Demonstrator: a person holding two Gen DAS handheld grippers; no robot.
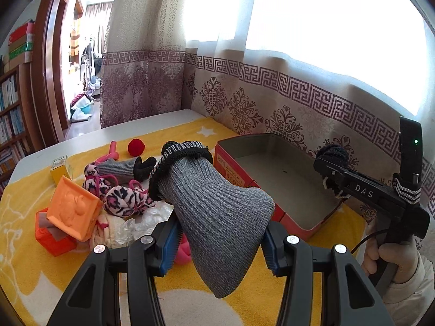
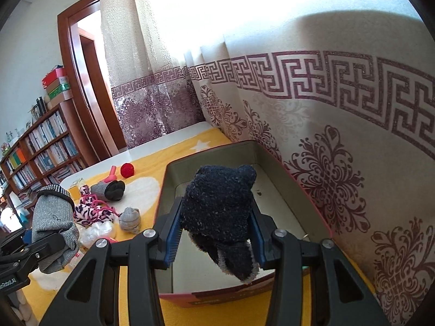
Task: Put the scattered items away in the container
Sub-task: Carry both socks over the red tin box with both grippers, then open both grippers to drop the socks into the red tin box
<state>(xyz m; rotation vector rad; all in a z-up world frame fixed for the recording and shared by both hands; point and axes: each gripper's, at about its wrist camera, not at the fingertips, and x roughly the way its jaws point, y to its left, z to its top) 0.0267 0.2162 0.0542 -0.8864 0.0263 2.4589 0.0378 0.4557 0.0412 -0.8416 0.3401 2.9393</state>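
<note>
The red tin box [image 2: 274, 168] sits on the yellow blanket [image 1: 190, 282] covering the tabletop, against the curtain, and its interior looks bare, so the tidying appears barely begun. The right gripper [image 2: 214, 241] pinches a dark navy fuzzy sock [image 2: 217, 203] and hangs over the box, seemingly ready to drop it in. The left gripper [image 1: 220, 247] pinches a grey knitted sock [image 1: 217, 212] with a black cuff, above the blanket just left of the box. Much is left: a leopard-print fabric piece [image 1: 122, 198], another grey sock [image 1: 122, 168], an orange block [image 1: 73, 206], a red ball [image 1: 136, 145], a pink item [image 1: 112, 150] and a small yellow box [image 1: 61, 168].
</note>
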